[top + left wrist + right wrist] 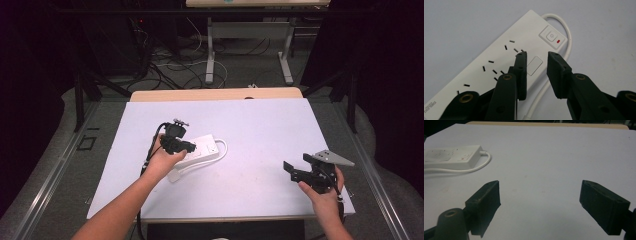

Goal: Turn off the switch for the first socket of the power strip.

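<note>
One power strip (200, 150), two tongs, left tongs (181, 145), right tongs (297, 169)

In the high view the left hand (162, 161) and left gripper (181, 145) covered the near half of the white power strip (206, 147), hiding its sockets. In the left gripper view the strip's near end ran off the frame's lower left, where a grey brand mark (429, 109) was cropped and unreadable, and the white cable (567, 32) disappeared behind the jaws. In the right gripper view the strip's left end was cut off, its socket holes too faint to count.
</note>
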